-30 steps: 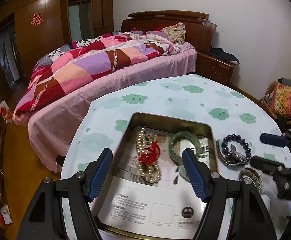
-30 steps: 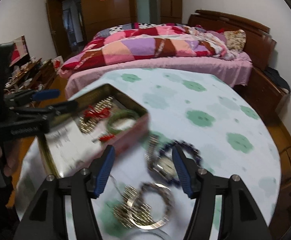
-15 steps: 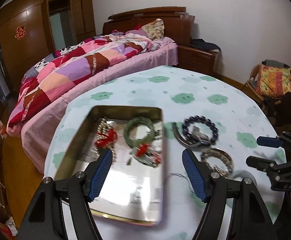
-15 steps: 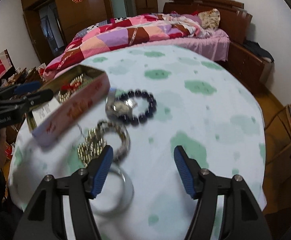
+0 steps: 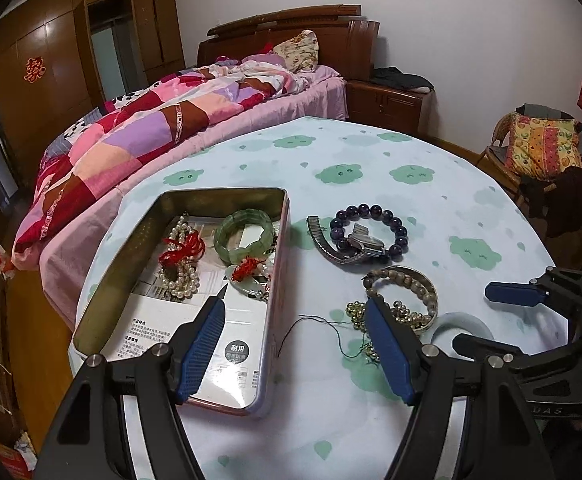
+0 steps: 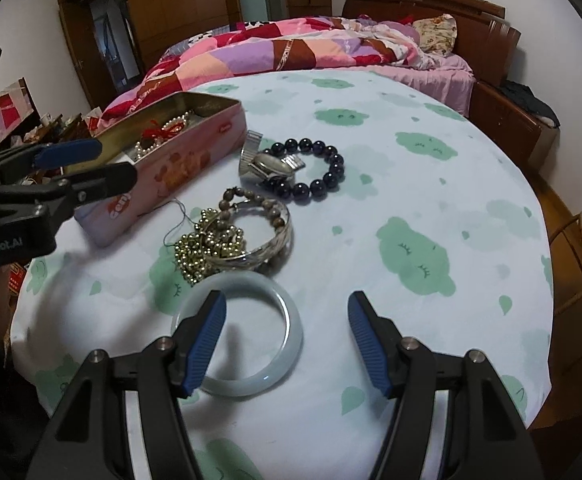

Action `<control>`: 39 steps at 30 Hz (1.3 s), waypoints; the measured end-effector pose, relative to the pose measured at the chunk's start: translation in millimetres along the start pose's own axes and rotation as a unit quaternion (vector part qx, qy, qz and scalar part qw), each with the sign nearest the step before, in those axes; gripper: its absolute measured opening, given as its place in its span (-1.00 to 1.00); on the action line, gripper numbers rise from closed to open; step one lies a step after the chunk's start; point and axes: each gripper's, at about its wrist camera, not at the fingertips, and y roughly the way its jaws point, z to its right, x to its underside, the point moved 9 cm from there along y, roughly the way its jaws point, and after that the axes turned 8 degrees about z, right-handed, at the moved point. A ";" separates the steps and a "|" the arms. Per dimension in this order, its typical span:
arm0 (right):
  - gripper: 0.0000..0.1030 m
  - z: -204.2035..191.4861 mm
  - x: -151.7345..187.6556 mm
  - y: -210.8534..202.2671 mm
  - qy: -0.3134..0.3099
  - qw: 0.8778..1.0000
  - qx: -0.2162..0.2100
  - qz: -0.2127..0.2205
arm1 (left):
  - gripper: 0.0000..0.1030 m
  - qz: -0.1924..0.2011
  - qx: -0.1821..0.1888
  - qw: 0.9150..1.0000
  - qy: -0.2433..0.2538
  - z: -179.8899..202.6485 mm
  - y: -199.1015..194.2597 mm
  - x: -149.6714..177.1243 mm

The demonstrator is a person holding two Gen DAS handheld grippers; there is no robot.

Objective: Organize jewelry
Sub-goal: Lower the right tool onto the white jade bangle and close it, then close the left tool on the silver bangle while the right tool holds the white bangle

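Observation:
An open pink tin box (image 5: 227, 191) holds a pearl string (image 5: 179, 276) and a green bracelet (image 5: 265, 236). My left gripper (image 5: 295, 312) hangs open across the tin's right wall, with only a black thread on the cloth below it. Right of the tin lie a dark bead bracelet (image 6: 331, 160), a watch (image 6: 269, 164), a silver bangle (image 6: 275, 244) and gold beads (image 6: 203, 248). Nearest lies a white jade bangle (image 6: 295, 332). My right gripper (image 6: 287, 304) stands open above it, its left finger over the ring's hole and its pads off the bangle.
The round table wears a white cloth with green clouds (image 6: 411, 256); its edge curves close on the right. A bed with a patchwork quilt (image 5: 151, 120) stands beyond the table. A wicker chair with a cushion (image 5: 543, 148) is at the right.
My left gripper has slid right, from over the tin's middle to its right wall. My right gripper has drawn back and sunk from the bead pile to the white bangle.

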 end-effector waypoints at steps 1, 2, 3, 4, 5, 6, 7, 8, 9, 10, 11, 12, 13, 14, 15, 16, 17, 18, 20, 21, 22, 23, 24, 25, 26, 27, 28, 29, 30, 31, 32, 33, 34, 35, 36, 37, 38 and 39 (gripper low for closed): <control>0.29 -0.3 0.2 -0.8 0.000 1.000 0.000 0.001 | 0.41 -0.001 0.000 1.000 -0.002 -0.4 0.1 0.5; 0.29 -0.5 0.5 -0.5 0.000 1.000 -0.001 0.001 | 0.41 -0.001 0.000 1.000 -0.003 -0.7 -0.3 1.2; 0.29 -1.2 1.3 0.7 -0.001 1.000 -0.002 -0.002 | 0.41 -0.002 0.000 1.000 -0.004 -0.8 0.0 1.9; 0.22 -2.1 2.6 2.3 -0.002 1.000 -0.004 -0.005 | 0.41 -0.003 0.001 1.000 -0.005 -0.1 0.0 2.3; 0.12 -2.5 4.6 4.9 -0.004 1.000 -0.002 -0.009 | 0.41 -0.003 0.002 1.000 -0.005 0.2 0.3 2.6; -0.13 -2.8 8.0 9.3 -0.011 1.000 0.003 -0.018 | 0.41 -0.004 0.004 1.000 -0.004 1.5 0.6 3.1; -0.22 -3.2 9.7 11.4 -0.015 1.000 0.008 -0.022 | 0.41 -0.004 0.006 1.000 -0.002 3.1 0.5 3.5; -0.27 -3.7 9.6 11.3 -0.029 0.999 0.018 -0.016 | 0.41 -0.004 0.007 1.000 -0.001 4.8 0.6 3.7; -0.35 -4.2 9.9 11.2 -0.040 0.999 0.025 -0.016 | 0.41 -0.004 0.012 1.000 0.000 7.7 0.9 3.9; -0.68 -4.8 10.2 10.7 -0.045 0.999 0.026 -0.015 | 0.41 -0.004 0.016 1.000 0.001 10.2 1.1 4.1; -0.72 -5.1 10.4 8.9 -0.045 0.999 0.023 -0.013 | 0.41 -0.005 0.020 1.000 0.002 12.6 1.3 4.6; -0.72 -4.6 10.6 7.2 -0.045 0.999 0.021 -0.011 | 0.41 -0.005 0.023 1.000 0.003 15.1 1.3 5.2; -0.73 -4.1 10.6 5.4 -0.046 0.999 0.020 -0.008 | 0.41 -0.005 0.028 1.000 0.004 17.8 1.1 5.6; -0.73 -2.0 10.8 1.6 -0.044 0.999 0.017 -0.002 | 0.41 -0.005 0.032 0.999 0.004 19.4 1.0 5.5; -0.74 0.1 11.1 -1.1 -0.041 0.999 0.016 0.001 | 0.41 -0.005 0.035 0.999 0.004 21.3 1.0 5.7; -0.74 3.5 11.5 -3.2 -0.037 0.999 0.018 0.003 | 0.41 -0.005 0.038 0.999 0.004 23.3 1.1 5.9; -0.74 6.3 11.7 -4.7 -0.034 0.999 0.020 0.005 | 0.41 -0.005 0.042 0.999 0.005 25.7 1.6 6.1; -0.74 11.8 12.7 -6.6 -0.028 0.999 0.024 0.006 | 0.41 -0.007 0.047 0.999 0.006 29.2 2.5 6.7; -0.74 20.8 13.4 -9.0 -0.018 0.999 0.029 0.008 | 0.41 -0.010 0.060 0.998 0.009 37.8 3.6 7.7; -0.74 25.0 13.6 -10.3 -0.013 0.999 0.031 0.009 | 0.40 -0.009 0.068 0.998 0.010 42.9 4.1 7.3; -0.75 29.2 14.0 -11.8 -0.010 0.999 0.033 0.010 | 0.41 -0.009 0.076 0.997 0.013 48.4 4.7 6.6; -0.75 34.3 14.7 -14.0 -0.006 0.999 0.036 0.012 | 0.41 -0.009 0.081 0.997 0.015 53.1 5.7 5.9; -0.76 36.3 14.6 -15.3 -0.004 0.999 0.037 0.013 | 0.41 -0.009 0.087 0.996 0.018 58.3 7.7 5.0; -0.78 39.7 14.4 -17.4 -0.001 0.999 0.038 0.017 | 0.41 -0.014 0.093 0.995 0.021 63.6 12.0 4.9; -0.79 41.2 13.7 -19.2 0.001 0.999 0.038 0.019 | 0.41 -0.018 0.092 0.995 0.023 66.5 16.3 5.3; -0.79 42.2 13.0 -20.8 0.002 0.999 0.038 0.022 | 0.41 -0.023 0.092 0.995 0.026 69.1 20.5 5.9; -0.79 43.0 12.4 -21.7 0.002 0.999 0.039 0.023 | 0.41 -0.028 0.092 0.995 0.030 71.5 24.8 6.6; -0.79 43.5 12.3 -22.1 0.001 0.999 0.039 0.024 | 0.41 -0.032 0.090 0.995 0.033 73.4 29.3 7.0; -0.79 43.8 12.4 -21.7 0.002 0.999 0.039 0.025 | 0.41 -0.037 0.092 0.994 0.035 75.6 34.5 7.6; -0.79 43.7 11.7 -20.6 0.003 0.999 0.038 0.026 | 0.41 -0.043 0.095 0.994 0.034 76.8 39.2 8.6; -0.79 43.7 11.6 -20.0 0.003 0.999 0.037 0.026 | 0.41 -0.049 0.092 0.994 0.033 76.5 43.0 9.9; -0.79 43.9 11.1 -19.2 0.004 0.999 0.036 0.026 | 0.41 -0.054 0.089 0.994 0.032 76.2 46.3 11.3; -0.79 44.4 11.1 -18.9 0.005 0.999 0.035 0.027 | 0.41 -0.060 0.092 0.993 0.032 76.9 49.5 13.0; -0.79 44.9 10.7 -17.9 0.007 0.999 0.032 0.027 | 0.41 -0.064 0.097 0.993 0.031 77.9 52.0 14.9; -0.79 45.4 10.5 -17.2 0.009 0.999 0.031 0.026 | 0.41 -0.070 0.102 0.992 0.028 79.1 55.2 17.0; -0.79 45.3 10.2 -16.4 0.010 0.999 0.030 0.026 | 0.41 -0.075 0.102 0.992 0.028 79.8 57.5 19.0; -0.78 44.9 9.8 -15.5 0.009 0.999 0.029 0.025 | 0.41 -0.081 0.100 0.991 0.027 79.8 60.5 21.1; -0.77 44.4 9.6 -14.9 0.008 0.999 0.029 0.025 | 0.41 -0.082 0.095 0.992 0.027 79.1 62.7 22.3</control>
